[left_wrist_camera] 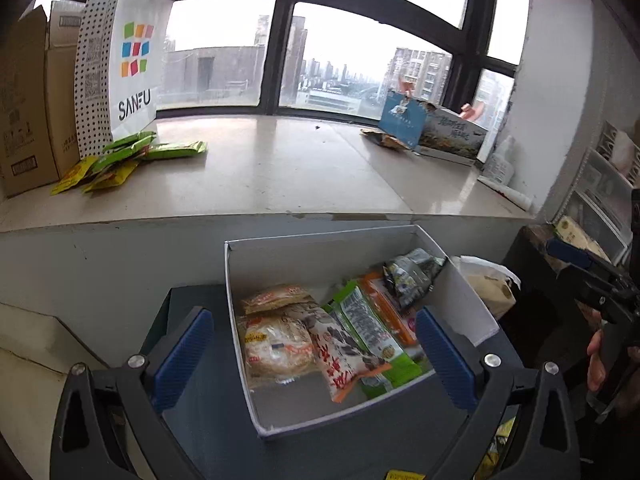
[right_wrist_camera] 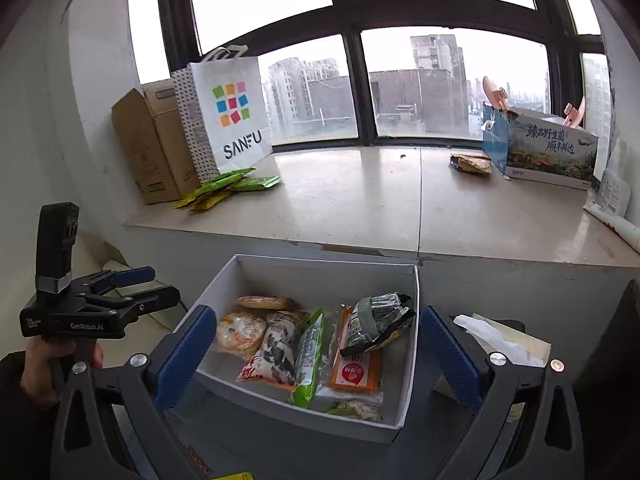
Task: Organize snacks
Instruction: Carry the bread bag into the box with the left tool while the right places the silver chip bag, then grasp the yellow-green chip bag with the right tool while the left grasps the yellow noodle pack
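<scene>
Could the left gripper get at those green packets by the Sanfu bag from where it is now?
Probably yes. The left gripper is open and empty, and the green packets lie uncovered on the sill, with nothing standing between; it would just have to travel up over the white box.

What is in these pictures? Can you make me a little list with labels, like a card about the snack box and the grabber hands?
Box: white box, open top, below the sill edge
In box: round cracker packs, green packet, orange packet, crumpled silver-black packet
Sill: stone windowsill
Loose snacks: green and yellow packets by the SANFU bag
Other boxes: cardboard box, printed box
Left gripper: open, empty, over the box
Right gripper: open, empty, over the box
</scene>
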A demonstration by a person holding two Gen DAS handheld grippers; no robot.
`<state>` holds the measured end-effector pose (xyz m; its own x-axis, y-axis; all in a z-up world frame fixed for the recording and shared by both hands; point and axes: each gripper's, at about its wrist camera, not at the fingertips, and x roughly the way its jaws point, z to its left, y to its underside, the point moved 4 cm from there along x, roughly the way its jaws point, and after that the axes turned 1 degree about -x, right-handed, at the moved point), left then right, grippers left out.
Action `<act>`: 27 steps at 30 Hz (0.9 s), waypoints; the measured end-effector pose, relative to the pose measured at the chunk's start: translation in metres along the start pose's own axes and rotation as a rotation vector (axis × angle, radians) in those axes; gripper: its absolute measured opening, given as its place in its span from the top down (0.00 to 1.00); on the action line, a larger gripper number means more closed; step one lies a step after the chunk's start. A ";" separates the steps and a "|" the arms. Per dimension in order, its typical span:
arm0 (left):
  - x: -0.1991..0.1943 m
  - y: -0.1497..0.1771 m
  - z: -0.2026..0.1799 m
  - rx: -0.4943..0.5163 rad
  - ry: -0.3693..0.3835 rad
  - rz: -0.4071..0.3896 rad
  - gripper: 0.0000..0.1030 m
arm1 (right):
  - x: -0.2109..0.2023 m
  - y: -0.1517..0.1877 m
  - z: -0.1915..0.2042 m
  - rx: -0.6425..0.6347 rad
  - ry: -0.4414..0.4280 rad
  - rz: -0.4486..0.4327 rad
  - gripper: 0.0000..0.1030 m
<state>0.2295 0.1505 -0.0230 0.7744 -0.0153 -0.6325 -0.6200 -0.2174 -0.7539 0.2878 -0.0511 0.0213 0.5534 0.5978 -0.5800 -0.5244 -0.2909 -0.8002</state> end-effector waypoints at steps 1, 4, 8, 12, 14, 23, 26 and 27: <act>-0.012 0.008 -0.007 0.028 -0.004 -0.013 0.00 | -0.012 0.006 0.004 -0.008 -0.011 -0.011 0.00; -0.042 0.035 -0.026 0.093 -0.015 -0.029 0.00 | -0.050 0.028 0.018 -0.029 -0.038 -0.030 0.00; -0.073 0.073 -0.044 0.114 0.041 0.009 0.00 | -0.090 0.068 0.030 -0.053 -0.043 -0.043 0.00; -0.095 0.110 -0.052 0.082 0.077 0.034 0.00 | -0.113 0.115 0.027 -0.010 -0.038 -0.011 0.00; -0.103 0.128 -0.056 0.086 0.079 0.042 0.00 | -0.121 0.140 0.018 0.053 -0.042 0.018 0.00; -0.112 0.172 -0.053 0.063 0.100 0.077 0.00 | -0.131 0.226 -0.020 0.188 0.058 0.136 0.00; -0.116 0.175 -0.051 0.064 0.101 0.075 0.00 | -0.111 0.239 -0.028 0.192 0.063 0.197 0.00; -0.118 0.175 -0.050 0.063 0.099 0.073 0.00 | -0.104 0.243 -0.031 0.190 0.073 0.213 0.00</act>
<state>0.0357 0.0657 -0.0710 0.7339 -0.1252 -0.6676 -0.6791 -0.1506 -0.7184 0.1229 -0.2069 -0.1174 0.4592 0.4805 -0.7471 -0.7418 -0.2552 -0.6201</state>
